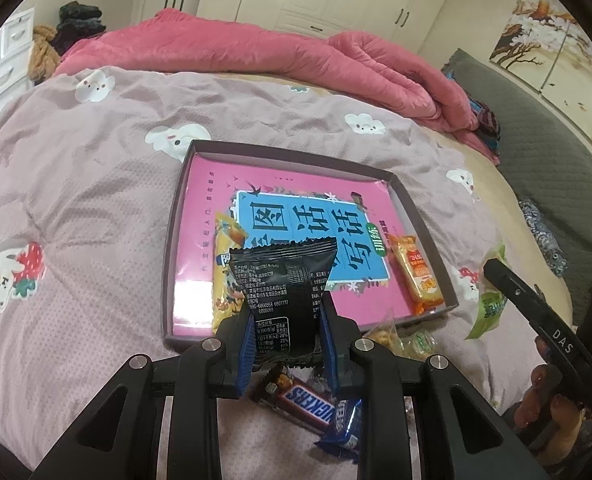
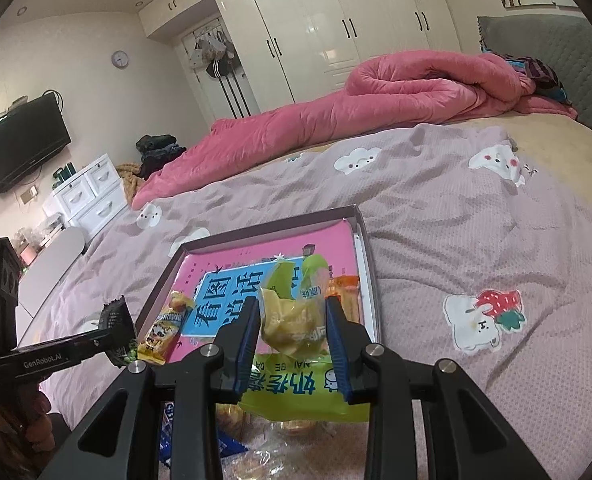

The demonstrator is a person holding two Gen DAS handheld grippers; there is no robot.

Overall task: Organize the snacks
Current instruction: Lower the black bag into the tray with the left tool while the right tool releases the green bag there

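My left gripper (image 1: pixel 285 312) is shut on a black snack packet (image 1: pixel 285 288) and holds it above the near edge of a shallow dark box (image 1: pixel 412 200) lined with a pink book. A yellow packet (image 1: pixel 225 264) and an orange packet (image 1: pixel 416 276) lie in the box. My right gripper (image 2: pixel 291 312) is shut on a green-and-yellow snack bag (image 2: pixel 291 320), held above the box's (image 2: pixel 360 248) near edge. The left gripper with the black packet (image 2: pixel 115 320) shows at the left of the right wrist view.
A Snickers bar (image 1: pixel 304 402), a blue packet (image 1: pixel 346 426) and clear-wrapped snacks (image 1: pixel 400 336) lie on the bed in front of the box. A pink quilt (image 1: pixel 296 56) is rolled up at the far side. The grey headboard (image 1: pixel 536 152) stands on the right.
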